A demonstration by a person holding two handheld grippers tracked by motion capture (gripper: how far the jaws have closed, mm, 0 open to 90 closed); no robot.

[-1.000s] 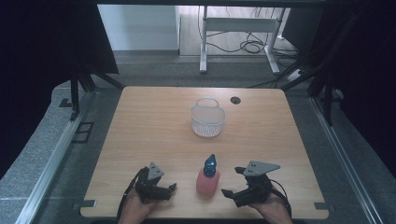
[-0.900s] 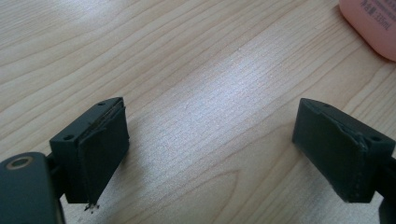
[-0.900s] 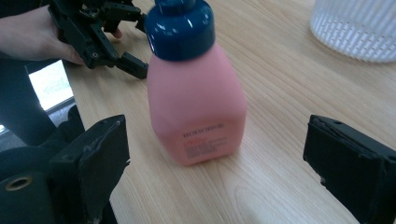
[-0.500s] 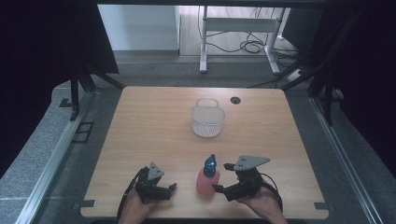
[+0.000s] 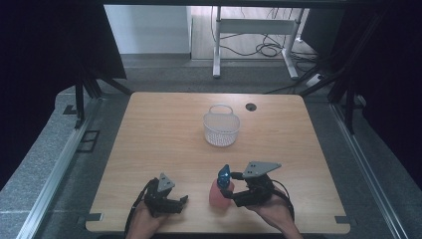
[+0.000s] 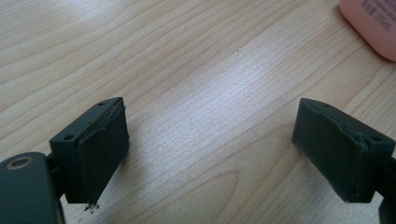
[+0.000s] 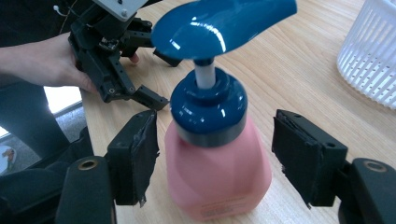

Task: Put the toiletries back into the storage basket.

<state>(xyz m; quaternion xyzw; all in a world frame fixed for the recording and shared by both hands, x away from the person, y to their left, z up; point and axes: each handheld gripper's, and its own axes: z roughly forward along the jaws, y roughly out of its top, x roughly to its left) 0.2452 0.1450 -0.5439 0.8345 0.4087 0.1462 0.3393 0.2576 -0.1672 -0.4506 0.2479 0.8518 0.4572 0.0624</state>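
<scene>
Pink bottle (image 7: 217, 172): stands upright with a blue pump top (image 7: 224, 23) on the wooden table (image 5: 149, 129), at the near edge, between the two hands.
Right claw (image 7: 224, 163): jaws either side of the bottle's shoulders, just been closing; left pad at the bottle, right pad apart from it.
Left claw (image 6: 224, 154): wide apart over bare wood, left of the bottle.
White basket (image 5: 221, 127): farther off, mid-table.

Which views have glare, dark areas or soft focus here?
High view: surroundings nearly black, table evenly lit, whole frame soft. Left gripper view: a pale sheen on the wood between the jaws, pink bottle cut off at the corner. Right gripper view: bright glints on the blue pump head; white basket cropped at the edge.
</scene>
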